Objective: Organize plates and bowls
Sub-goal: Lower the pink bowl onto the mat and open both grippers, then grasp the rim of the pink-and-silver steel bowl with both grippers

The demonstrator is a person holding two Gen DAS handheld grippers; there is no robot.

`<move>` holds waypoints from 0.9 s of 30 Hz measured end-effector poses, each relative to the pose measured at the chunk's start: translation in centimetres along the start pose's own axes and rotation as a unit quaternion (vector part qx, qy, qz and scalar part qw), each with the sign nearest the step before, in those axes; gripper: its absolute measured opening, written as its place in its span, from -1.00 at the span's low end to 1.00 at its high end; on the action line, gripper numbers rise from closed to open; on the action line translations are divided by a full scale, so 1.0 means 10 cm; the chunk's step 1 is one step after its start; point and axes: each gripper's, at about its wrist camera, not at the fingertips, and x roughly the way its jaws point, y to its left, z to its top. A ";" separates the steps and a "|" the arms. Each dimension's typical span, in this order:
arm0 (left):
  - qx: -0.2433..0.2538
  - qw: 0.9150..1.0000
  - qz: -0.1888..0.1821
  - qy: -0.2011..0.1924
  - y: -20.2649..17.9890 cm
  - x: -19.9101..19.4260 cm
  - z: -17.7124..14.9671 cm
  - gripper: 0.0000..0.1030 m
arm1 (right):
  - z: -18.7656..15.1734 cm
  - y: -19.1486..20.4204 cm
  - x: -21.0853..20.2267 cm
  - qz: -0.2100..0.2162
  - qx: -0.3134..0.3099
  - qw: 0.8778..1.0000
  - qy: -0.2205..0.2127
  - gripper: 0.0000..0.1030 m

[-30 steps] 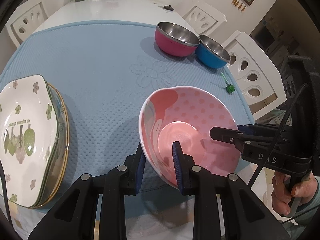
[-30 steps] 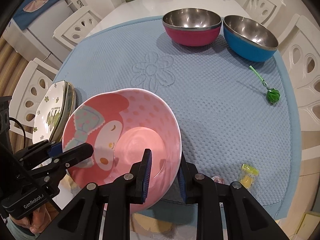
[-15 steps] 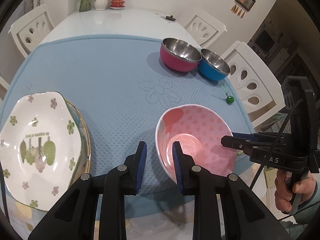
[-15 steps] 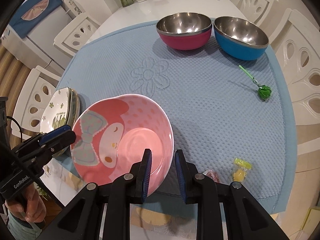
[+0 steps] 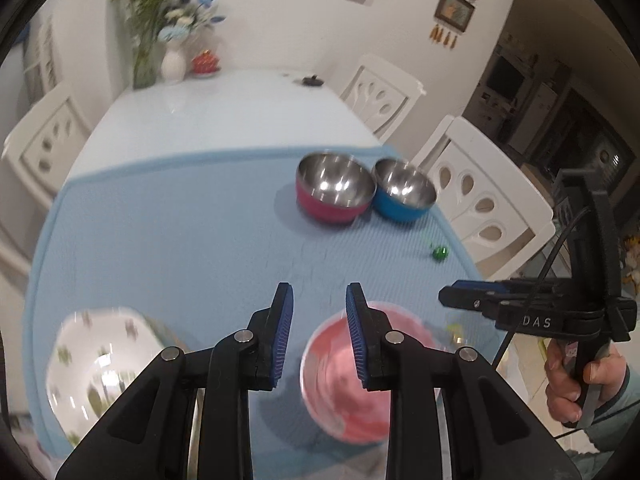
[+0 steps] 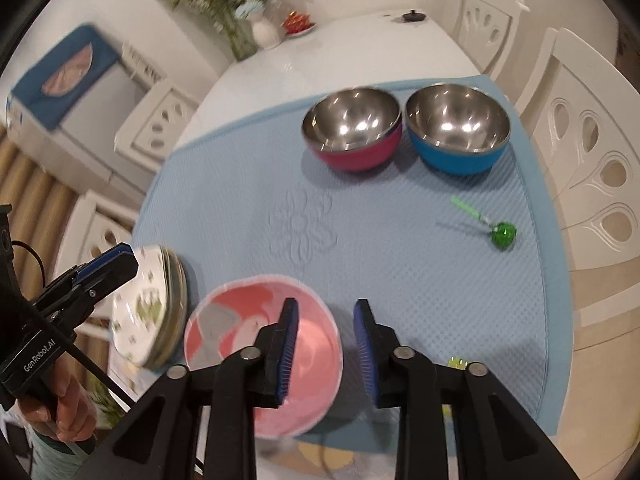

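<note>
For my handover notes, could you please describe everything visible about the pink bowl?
The pink bowl is round and deep, glossy like ceramic or melamine, with a pale rim and a blurred cartoon print in grey and darker pink inside. It sits upright and empty on the blue mat, near its front edge, beside the stacked plates. Nothing grips it.

Mat (image 6: pixel 400 240) covers near end of table (image 5: pixel 224 112). Bowl (image 6: pixel 256 360) sits at mat's near edge, stack of plates (image 6: pixel 160 312) just left of it. Two metal bowls (image 6: pixel 352 128) (image 6: pixel 458 128) side by side at far right. Lollipop (image 6: pixel 502 234) lies on mat between them and near edge. Vase (image 5: pixel 173 65) at table's far end.
</note>
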 end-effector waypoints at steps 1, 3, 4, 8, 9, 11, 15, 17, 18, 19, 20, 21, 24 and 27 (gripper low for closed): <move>0.004 1.000 0.001 0.000 -0.01 0.02 0.07 -0.32 | 0.06 -0.04 -0.01 0.004 0.011 1.000 -0.004 -0.26; 0.019 1.000 -0.001 -0.003 -0.03 0.09 0.27 -0.30 | 0.16 -0.11 -0.02 0.013 0.037 0.999 -0.015 -0.17; 0.024 1.000 -0.002 -0.003 -0.03 0.13 0.35 -0.30 | 0.20 -0.15 -0.02 0.017 0.048 0.999 -0.018 -0.14; 0.034 0.999 -0.015 0.009 -0.02 0.40 0.69 0.00 | 0.39 -0.28 0.04 0.026 0.090 0.995 -0.026 -0.12; 0.037 0.999 -0.019 0.012 -0.01 0.48 0.77 0.07 | 0.44 -0.30 0.05 0.028 0.096 0.995 -0.026 -0.12; 0.040 0.999 -0.024 0.017 0.03 0.61 0.91 0.11 | 0.53 -0.33 0.11 0.031 0.107 0.993 -0.027 -0.11; 0.036 0.998 -0.043 0.035 0.14 0.97 1.17 0.13 | 0.75 -0.39 0.28 0.030 0.125 0.991 -0.029 -0.08; 0.030 0.997 -0.052 0.051 0.22 1.16 1.26 0.13 | 0.86 -0.42 0.40 0.030 0.136 0.990 -0.025 -0.08; 0.025 0.996 -0.058 0.059 0.25 1.27 1.30 0.12 | 0.92 -0.44 0.47 0.031 0.143 0.989 -0.021 -0.08; 0.022 0.995 -0.066 0.065 0.29 1.38 1.33 0.12 | 0.96 -0.47 0.54 0.033 0.149 0.988 -0.018 -0.08; 0.020 0.995 -0.072 0.071 0.31 1.48 1.36 0.12 | 1.01 -0.49 0.61 0.034 0.156 0.987 -0.014 -0.08; 0.018 0.994 -0.076 0.079 0.34 1.61 1.38 0.12 | 1.05 -0.50 0.68 0.033 0.161 0.986 -0.010 -0.08; 0.017 0.991 -0.084 0.098 0.39 1.93 1.41 0.08 | 1.18 -0.55 0.89 0.026 0.168 0.985 -0.001 -0.08; 0.016 0.989 -0.092 0.117 0.42 2.21 1.40 -0.05 | 1.28 -0.60 1.05 0.023 0.170 0.985 0.005 -0.08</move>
